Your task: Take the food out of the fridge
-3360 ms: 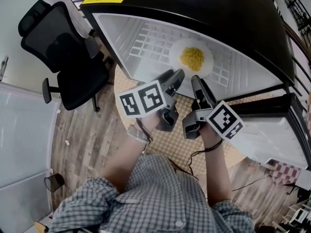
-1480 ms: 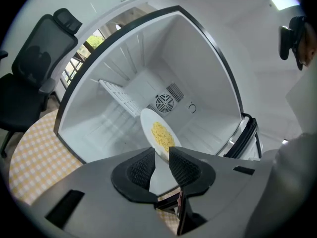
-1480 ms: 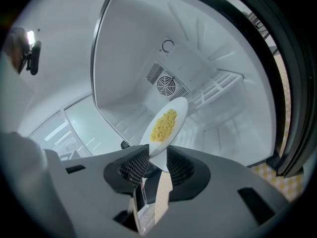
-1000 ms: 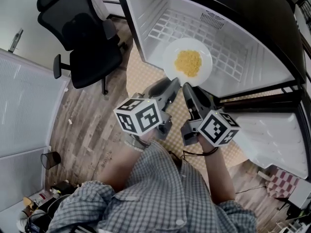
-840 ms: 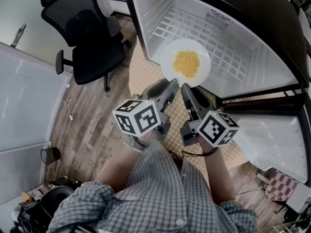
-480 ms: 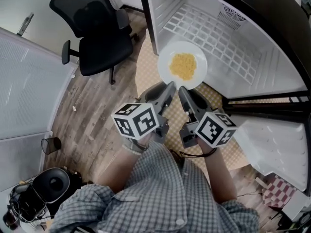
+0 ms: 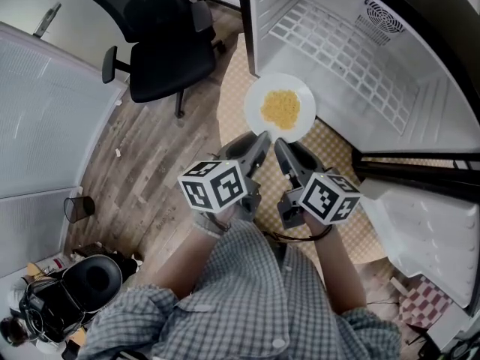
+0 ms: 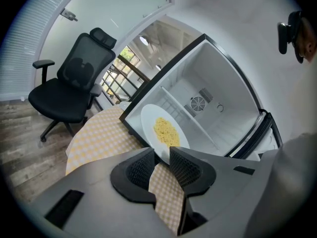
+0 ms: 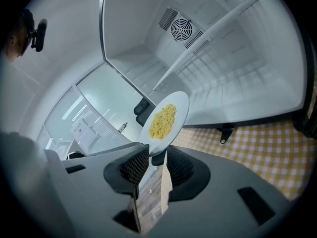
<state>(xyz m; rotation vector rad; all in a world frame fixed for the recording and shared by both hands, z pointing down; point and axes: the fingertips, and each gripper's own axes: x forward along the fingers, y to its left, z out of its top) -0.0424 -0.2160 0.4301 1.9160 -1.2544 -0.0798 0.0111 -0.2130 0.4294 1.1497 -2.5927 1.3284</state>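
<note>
Both claws are clamped on the near rim of the round white plate (image 7: 281, 85), side by side, with the left gripper (image 7: 262, 136) just beside the right gripper (image 7: 278, 142). The plate is smooth and glossy, with a flat heap of yellow crumbly food (image 7: 280, 109) at its centre. It hangs in the air before the open black-cased fridge (image 7: 360, 58), above the yellow-and-white checked mat (image 7: 337, 150).

Only the head view takes in both tools at once, along with the person's grey checked shirt (image 7: 247, 298) and the wood-plank floor (image 7: 142, 163). The left gripper view shows what that view hides: the plate's thin rim (image 8: 148, 128) wedged between the ribbed black pads (image 8: 140, 168) of the left gripper (image 8: 161, 157). Behind it are the fridge's round fan grille (image 8: 198, 103) and a black mesh-backed office chair (image 8: 69, 90). In the right gripper view the same rim sits between the pads of the right gripper (image 9: 157, 157). There the plate (image 9: 181, 103) stands tilted, well clear of the white moulded cavity and its slatted shelf rail (image 9: 208, 31).

A few seconds earlier the plate lay deep on the white gridded shelf, with both claws short of it. One second ago it still overlapped the shelf's front part. It now sits at the fridge's lower front corner, and more of the floor and chair show at the left.
</note>
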